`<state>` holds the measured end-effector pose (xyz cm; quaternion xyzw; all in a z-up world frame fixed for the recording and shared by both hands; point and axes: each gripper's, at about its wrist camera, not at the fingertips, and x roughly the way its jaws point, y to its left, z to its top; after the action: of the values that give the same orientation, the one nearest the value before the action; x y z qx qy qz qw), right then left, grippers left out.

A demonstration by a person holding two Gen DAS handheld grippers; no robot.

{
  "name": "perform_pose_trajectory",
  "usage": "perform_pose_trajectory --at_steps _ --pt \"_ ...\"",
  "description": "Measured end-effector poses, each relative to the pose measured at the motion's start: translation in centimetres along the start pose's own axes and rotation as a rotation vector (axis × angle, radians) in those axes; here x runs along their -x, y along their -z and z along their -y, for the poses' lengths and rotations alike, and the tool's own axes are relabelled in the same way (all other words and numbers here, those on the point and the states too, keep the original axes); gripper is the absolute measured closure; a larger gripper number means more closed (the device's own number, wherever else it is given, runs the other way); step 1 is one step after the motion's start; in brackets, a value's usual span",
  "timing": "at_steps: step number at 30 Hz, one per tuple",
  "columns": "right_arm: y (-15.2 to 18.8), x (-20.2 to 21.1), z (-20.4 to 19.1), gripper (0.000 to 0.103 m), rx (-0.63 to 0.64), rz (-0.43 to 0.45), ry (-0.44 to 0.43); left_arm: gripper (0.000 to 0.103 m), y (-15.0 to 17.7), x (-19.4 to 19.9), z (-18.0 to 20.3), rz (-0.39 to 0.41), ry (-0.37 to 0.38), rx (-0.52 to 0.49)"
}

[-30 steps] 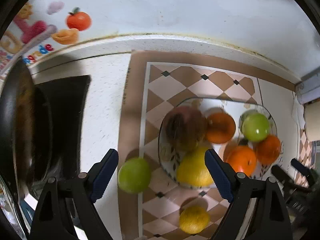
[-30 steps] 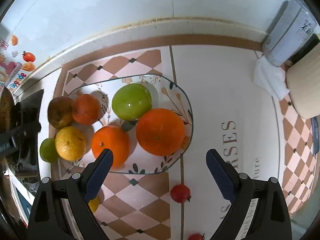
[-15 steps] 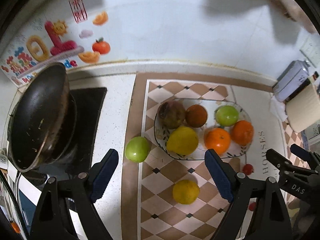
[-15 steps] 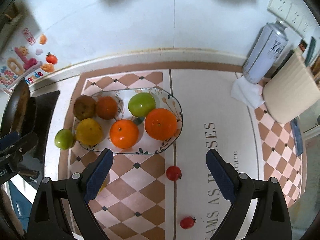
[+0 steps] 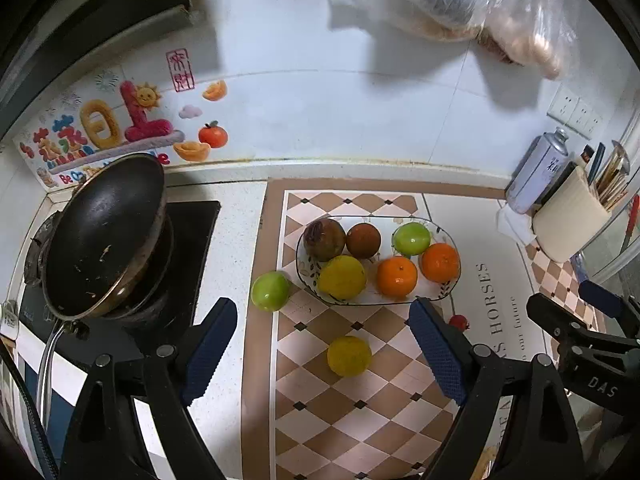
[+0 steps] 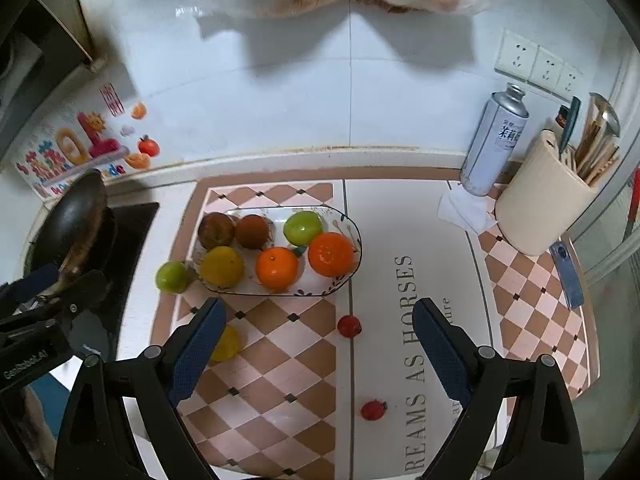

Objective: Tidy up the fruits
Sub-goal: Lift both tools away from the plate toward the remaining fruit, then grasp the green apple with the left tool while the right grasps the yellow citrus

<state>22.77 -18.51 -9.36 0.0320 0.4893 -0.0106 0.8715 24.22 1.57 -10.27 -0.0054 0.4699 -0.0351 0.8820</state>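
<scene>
Hovering released and empty over the counter [image 5: 236,240], the left gripper [image 5: 324,344] and right gripper [image 6: 316,340] frame the oval patterned fruit plate [image 6: 352,236], centre frame.

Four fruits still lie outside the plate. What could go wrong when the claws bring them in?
1. The plate already holds six fruits, packed close; one more may push a neighbour over the low rim.
2. The green fruit outside sits against the plate's left end; a claw closing there could hit or shift the plate.
3. The two small red fruits are round and tiny beside the wide-open right claw; they may roll away or slip out.
</scene>
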Motion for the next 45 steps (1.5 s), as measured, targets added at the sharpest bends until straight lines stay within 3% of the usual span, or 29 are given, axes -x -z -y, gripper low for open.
perform_pose_trajectory --at_steps 13,22,25,28,35,39,43,44,45 --pt "2.2 5.7 -0.2 0.007 -0.011 0.077 -0.029 0.015 2.2 4.9 0.6 0.085 -0.006 -0.013" --pt "2.1 5.2 0.5 0.007 -0.037 0.081 -0.044 0.015 2.5 4.8 1.1 0.082 -0.014 0.007" --pt "2.0 3.0 0.4 0.007 -0.040 0.028 -0.082 0.015 2.3 3.6 0.7 0.066 -0.053 0.017" --pt "2.4 -1.3 -0.5 0.007 -0.051 -0.078 -0.161 0.003 2.4 1.3 -0.3 0.027 -0.144 0.014" --pt "4.2 -13.1 -5.4 0.007 -0.022 -0.328 -0.287 0.003 3.7 -4.8 -4.7 -0.119 -0.317 0.053" --pt "5.1 -18.7 -8.3 0.007 0.004 -0.417 -0.305 0.003 4.1 -7.8 -6.9 -0.201 -0.353 0.095" --pt "6.1 -23.5 -11.0 0.008 0.034 -0.510 -0.322 0.003 3.3 -11.3 -8.8 -0.296 -0.319 0.155" --pt "6.3 -24.3 -11.5 0.009 0.041 -0.520 -0.319 0.003 3.0 -12.1 -9.1 -0.316 -0.308 0.168" --pt "6.5 -25.0 -11.9 0.017 0.054 -0.528 -0.312 0.003 2.6 -13.3 -9.4 -0.344 -0.292 0.182"
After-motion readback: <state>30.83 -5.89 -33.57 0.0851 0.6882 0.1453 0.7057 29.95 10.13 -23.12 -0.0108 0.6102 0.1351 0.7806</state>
